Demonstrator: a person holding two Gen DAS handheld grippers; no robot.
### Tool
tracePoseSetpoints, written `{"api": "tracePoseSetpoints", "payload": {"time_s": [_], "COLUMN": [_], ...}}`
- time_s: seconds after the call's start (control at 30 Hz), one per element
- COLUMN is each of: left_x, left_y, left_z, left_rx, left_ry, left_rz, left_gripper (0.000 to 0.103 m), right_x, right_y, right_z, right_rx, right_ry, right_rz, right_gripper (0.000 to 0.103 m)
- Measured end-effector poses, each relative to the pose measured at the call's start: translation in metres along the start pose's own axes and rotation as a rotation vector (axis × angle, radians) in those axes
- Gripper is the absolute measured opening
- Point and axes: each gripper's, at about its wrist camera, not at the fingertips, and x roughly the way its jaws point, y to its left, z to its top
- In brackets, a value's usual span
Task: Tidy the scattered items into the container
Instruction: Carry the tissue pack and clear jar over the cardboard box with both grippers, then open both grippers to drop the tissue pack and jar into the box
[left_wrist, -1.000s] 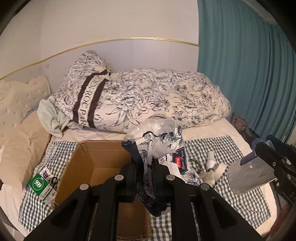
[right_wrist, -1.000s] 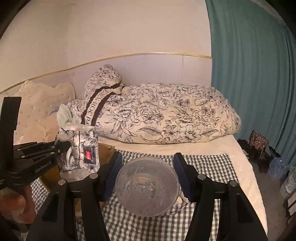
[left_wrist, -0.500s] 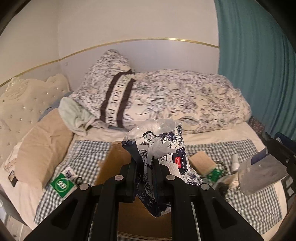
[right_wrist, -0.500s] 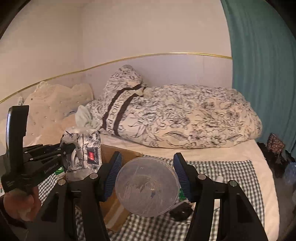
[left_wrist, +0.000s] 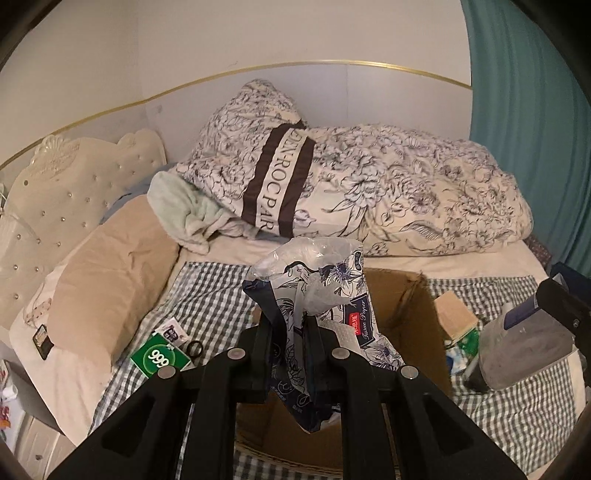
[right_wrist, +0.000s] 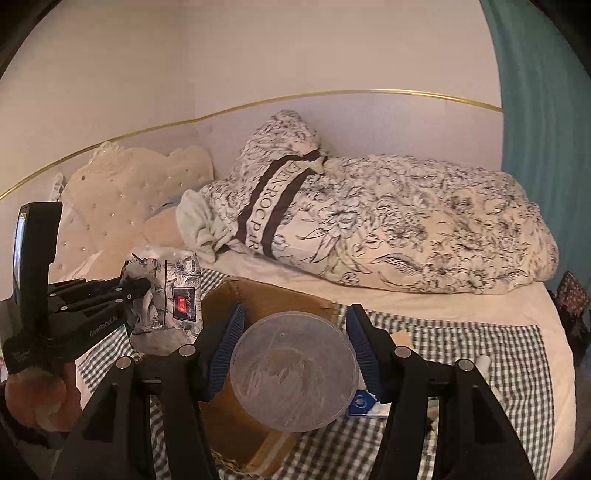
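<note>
My left gripper (left_wrist: 290, 328) is shut on a floral blue-and-white tissue paper pack (left_wrist: 321, 295), held above the open cardboard box (left_wrist: 402, 314) on the checked blanket. From the right wrist view the same pack (right_wrist: 166, 295) hangs in the left gripper (right_wrist: 136, 286) at the left. My right gripper (right_wrist: 295, 343) is shut on a clear round plastic container (right_wrist: 293, 371), its blue pads pressing both sides, over the box (right_wrist: 273, 299). That container (left_wrist: 517, 350) also shows at the right edge of the left wrist view.
A green "999" packet (left_wrist: 159, 356) and a black ring (left_wrist: 195, 347) lie left of the box. A tan block (left_wrist: 454, 314) and small bottles lie to its right. Floral duvet (left_wrist: 406, 192), beige pillow (left_wrist: 107, 280) and headboard (left_wrist: 74, 184) lie behind; a teal curtain (left_wrist: 535, 129) hangs right.
Both grippers have swung leftward across the bed with their loads; the box now sits under them and more of the headboard shows. Neither grip has changed.
</note>
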Motion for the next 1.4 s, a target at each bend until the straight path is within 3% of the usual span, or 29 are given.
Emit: {"api": "tracePoseSetpoints", "payload": {"time_s": [0.4,0.83,1.1,1.4], "left_x": [0.041,0.096,0.123,0.133], "left_y": [0.013,0.003,-0.001,-0.003], "left_z": [-0.013,-0.039,-0.061,-0.071], "left_rx": [-0.001,0.026,0.038,0.046], "left_ry": [0.120,0.295,0.403,0.456], "left_rz": [-0.027,-0.064,-0.082,-0.074], "left_gripper": [0.013,0.013,0.014,0.020], "right_x": [0.053,0.118,0.139,0.152], "right_y": [0.028,0.044,0.040,0.047], "right_z": [-0.011,-0.045,-0.063,-0.077], "right_rx": [-0.020,-0.036,-0.034,-0.057], "right_ry": [0.104,0.279,0.366,0.425], "right_rz": [0.047,0.060,0.054,0.049], "right_gripper": [0.058,0.058,0.058,0.058]}}
